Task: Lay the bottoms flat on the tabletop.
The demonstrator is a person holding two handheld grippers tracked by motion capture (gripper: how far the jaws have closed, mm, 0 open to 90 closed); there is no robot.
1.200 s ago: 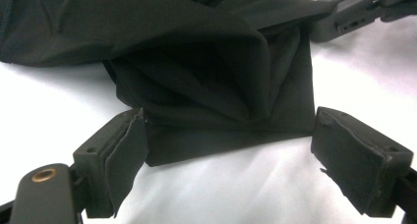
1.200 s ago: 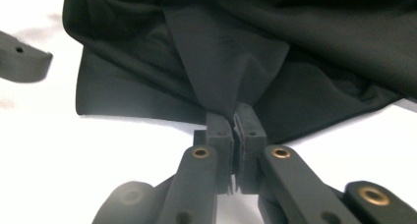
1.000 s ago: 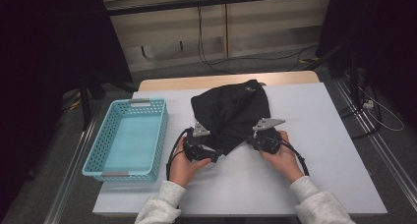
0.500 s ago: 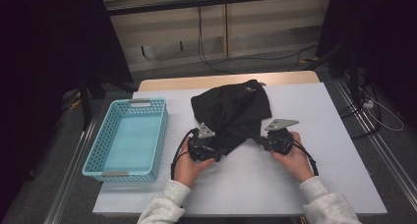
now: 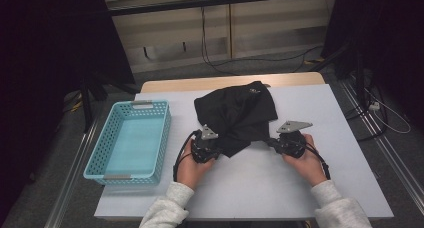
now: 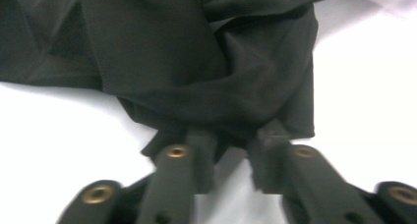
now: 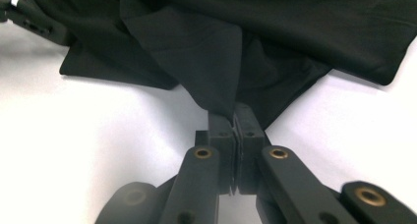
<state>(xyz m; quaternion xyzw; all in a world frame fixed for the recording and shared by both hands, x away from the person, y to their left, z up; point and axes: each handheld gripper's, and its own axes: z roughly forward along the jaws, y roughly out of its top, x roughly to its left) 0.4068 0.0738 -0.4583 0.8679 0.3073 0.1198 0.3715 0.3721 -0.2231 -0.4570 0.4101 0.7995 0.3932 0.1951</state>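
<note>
While the black cloth [image 5: 235,115] lies crumpled on the white table [image 5: 260,183] just right of the blue basket [image 5: 131,140], the right gripper [image 5: 272,142] has moved further right than 1 second ago, jaws pinched tight on a cloth corner; the left gripper [image 5: 216,144] has stayed put, jaws slightly apart at the cloth's near edge; the cloth's near edge is now drawn wider

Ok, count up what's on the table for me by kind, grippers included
Black garment: 1
Blue basket: 1
Grippers: 2, the left gripper and the right gripper
Total: 4
</note>
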